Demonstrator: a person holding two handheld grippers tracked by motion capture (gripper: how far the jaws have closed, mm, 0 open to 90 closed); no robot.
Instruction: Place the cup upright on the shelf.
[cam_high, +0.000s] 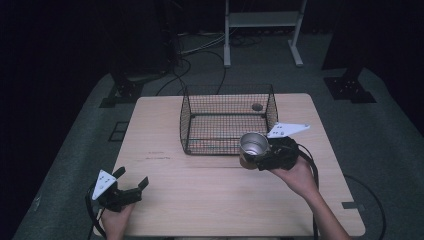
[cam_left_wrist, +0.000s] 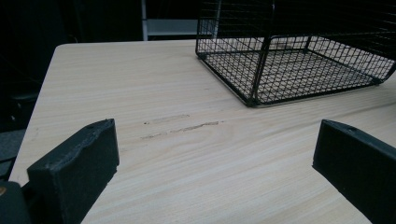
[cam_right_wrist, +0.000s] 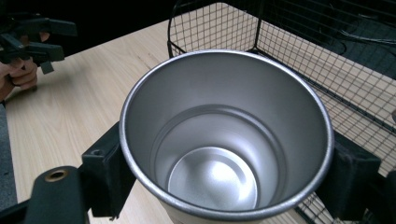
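A silver metal cup (cam_high: 253, 148) stands upright just in front of the black wire basket's (cam_high: 227, 120) front right corner, held up by my right gripper (cam_high: 260, 159), which is shut on it. In the right gripper view the empty cup (cam_right_wrist: 224, 140) sits between the two black jaws, mouth facing up. My left gripper (cam_high: 131, 181) rests at the table's front left, open with nothing between its jaws. The left gripper view shows that gripper (cam_left_wrist: 215, 163) over bare wood, the basket (cam_left_wrist: 289, 56) farther off to the right.
The light wooden table (cam_high: 200, 200) has a round hole (cam_high: 257, 106) behind the basket. A faint scuff mark (cam_left_wrist: 182, 127) lies on the wood ahead of my left gripper. Cables and a white frame stand (cam_high: 262, 25) lie on the floor beyond the table.
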